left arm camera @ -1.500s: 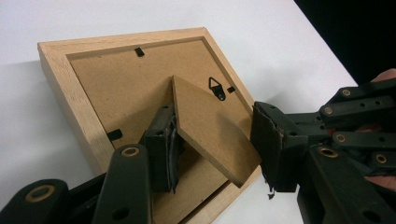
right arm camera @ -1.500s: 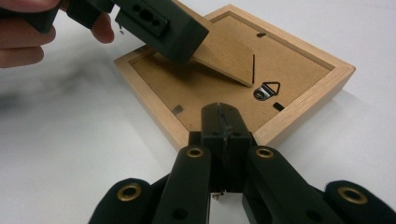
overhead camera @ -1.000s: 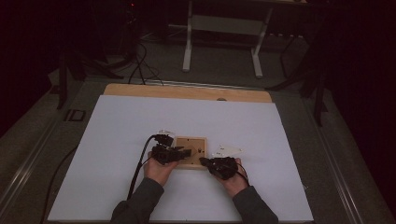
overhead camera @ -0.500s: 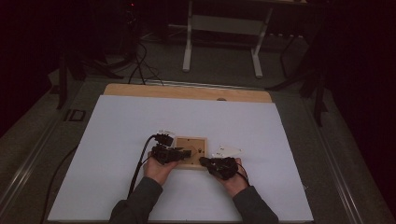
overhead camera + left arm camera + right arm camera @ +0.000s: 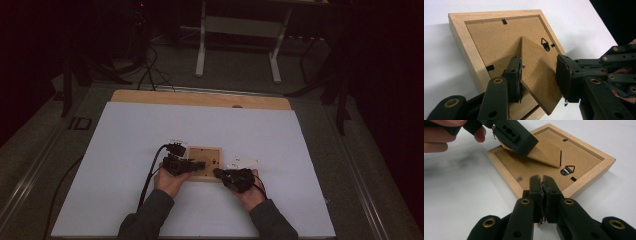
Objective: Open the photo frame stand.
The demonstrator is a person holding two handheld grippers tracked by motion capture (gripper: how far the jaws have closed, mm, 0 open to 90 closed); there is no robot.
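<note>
A light wooden picture frame (image 5: pixel 204 156) lies face down on the white table (image 5: pixel 125 150). Its brown backing board (image 5: pixel 491 40) carries a hanging hook (image 5: pixel 545 44) and an easel stand flap (image 5: pixel 534 70), which is lifted off the board. My left gripper (image 5: pixel 539 65) straddles that flap with a pad against each side edge and holds it up; in the right gripper view it (image 5: pixel 514 135) is above the frame. My right gripper (image 5: pixel 541 180) is shut, jaws pressed together, tips at the frame's near rim (image 5: pixel 574 188). In the high view both grippers (image 5: pixel 192 165) (image 5: pixel 218 173) sit at the frame's near side.
A few flat white pieces (image 5: pixel 242 161) lie just right of the frame, and a small white item (image 5: pixel 177 142) lies by its far left corner. A black cable (image 5: pixel 149 175) trails from the left gripper. The tabletop's bare wooden strip (image 5: pixel 200 98) is at the far edge.
</note>
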